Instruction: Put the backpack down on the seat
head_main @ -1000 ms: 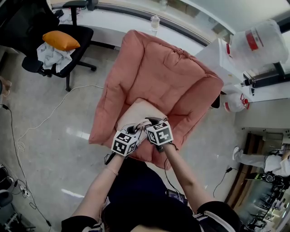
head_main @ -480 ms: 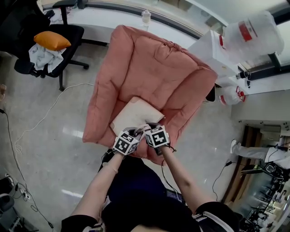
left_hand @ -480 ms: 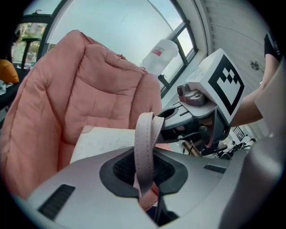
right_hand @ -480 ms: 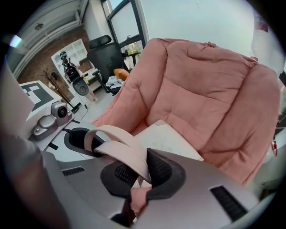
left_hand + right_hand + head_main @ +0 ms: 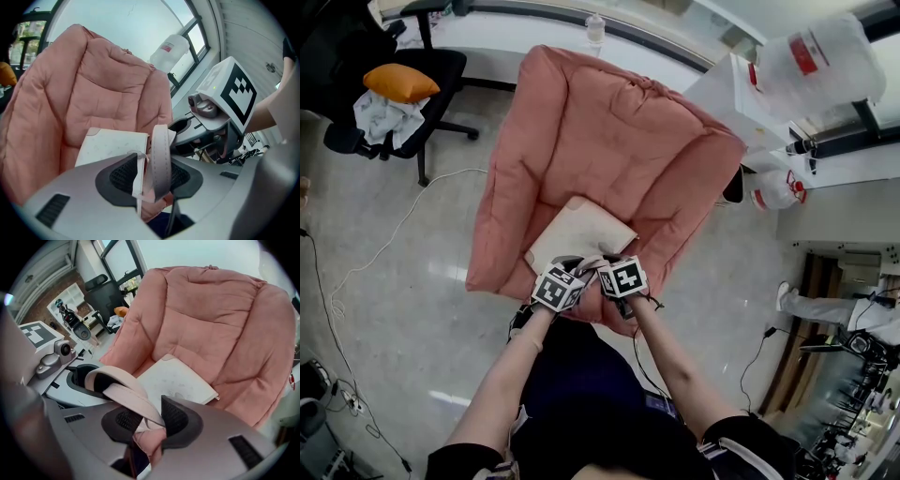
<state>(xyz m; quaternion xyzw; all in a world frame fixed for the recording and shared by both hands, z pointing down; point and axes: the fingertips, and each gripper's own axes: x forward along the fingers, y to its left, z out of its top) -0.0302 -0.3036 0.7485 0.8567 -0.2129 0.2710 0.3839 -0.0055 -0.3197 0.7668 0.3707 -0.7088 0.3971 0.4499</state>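
An office (or lab): swivel chair (image 5: 445, 75), water jug (image 5: 825, 61), floor cables (image 5: 450, 173).

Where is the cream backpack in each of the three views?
Head view: backpack at picture centre, lying in the pink armchair.
Left gripper view: backpack lower centre-left, pink armchair rising behind it.
Right gripper view: backpack at centre, pink armchair behind.
Shared landmark: the pink armchair.

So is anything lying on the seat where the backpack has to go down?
Nothing visible. The backpack already lies on the seat of the armchair, with only bare pink cushion round it. Its straps pass through the left gripper and right gripper, whose fingers have just been opening.
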